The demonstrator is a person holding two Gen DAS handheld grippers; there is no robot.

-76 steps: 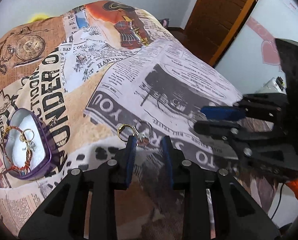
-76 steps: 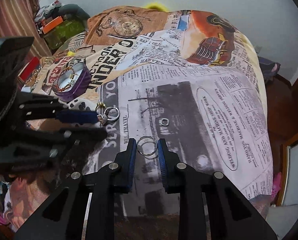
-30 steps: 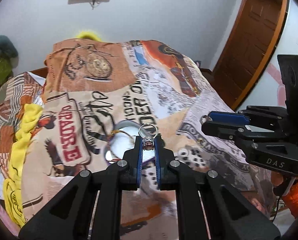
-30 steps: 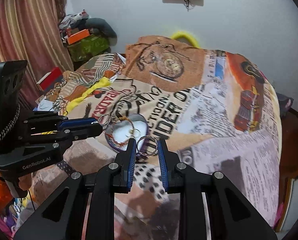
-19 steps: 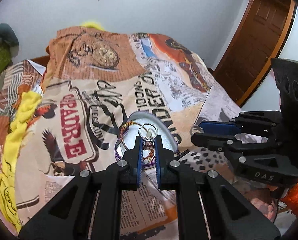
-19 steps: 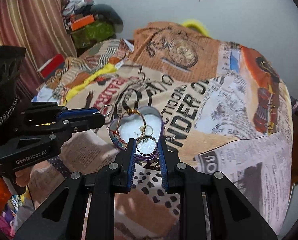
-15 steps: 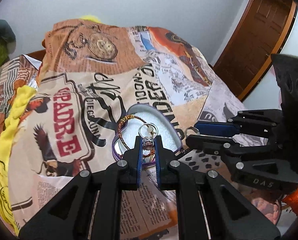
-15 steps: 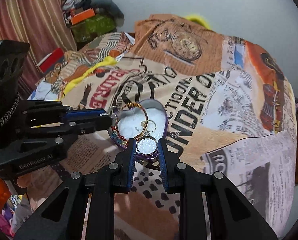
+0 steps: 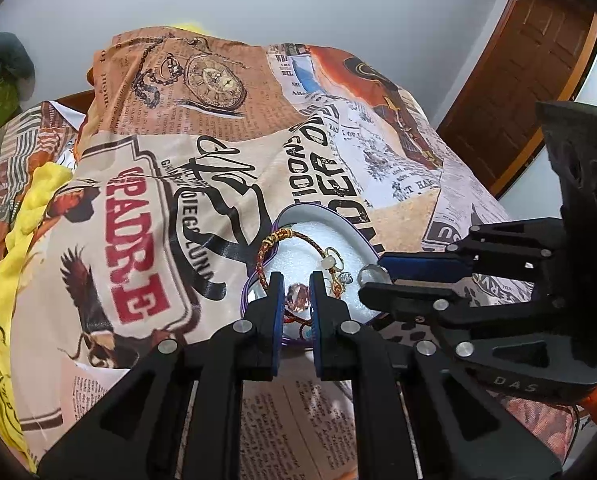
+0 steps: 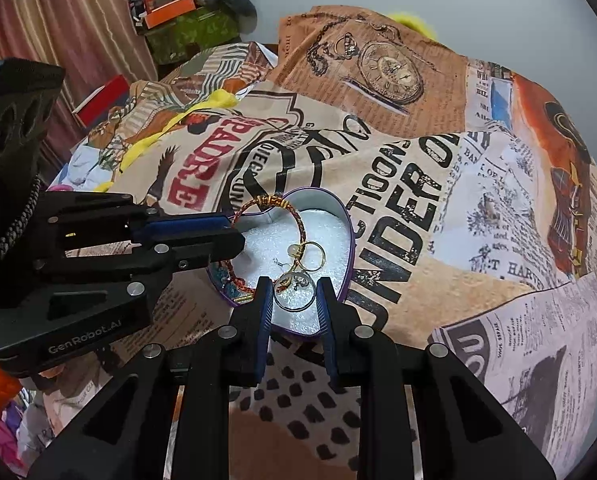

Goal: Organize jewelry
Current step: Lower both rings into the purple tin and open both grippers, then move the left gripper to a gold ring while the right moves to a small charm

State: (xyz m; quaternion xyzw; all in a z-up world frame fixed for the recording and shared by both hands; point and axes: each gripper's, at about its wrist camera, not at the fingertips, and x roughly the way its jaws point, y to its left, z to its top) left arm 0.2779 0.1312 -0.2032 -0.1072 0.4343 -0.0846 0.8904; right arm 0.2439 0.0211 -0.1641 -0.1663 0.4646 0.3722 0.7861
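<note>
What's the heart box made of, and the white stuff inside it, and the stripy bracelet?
The heart box looks like thin metal, purple outside: its inner wall shines grey. The white lining looks like foam, grainy and faintly sparkly. The bracelet looks like braided red and gold thread, with yellowish wraps, maybe metal.

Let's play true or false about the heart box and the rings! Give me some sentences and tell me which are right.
1. The heart-shaped box is open, with white padding inside. True.
2. The right gripper holds a thin silver ring over the box. True.
3. The braided bracelet lies far from the box on the bedspread. False: it lies in the box, draped over its rim.
4. The left gripper holds nothing. False: a ring with a pink stone sits between its fingers.
5. A gold ring lies inside the box. True.
</note>
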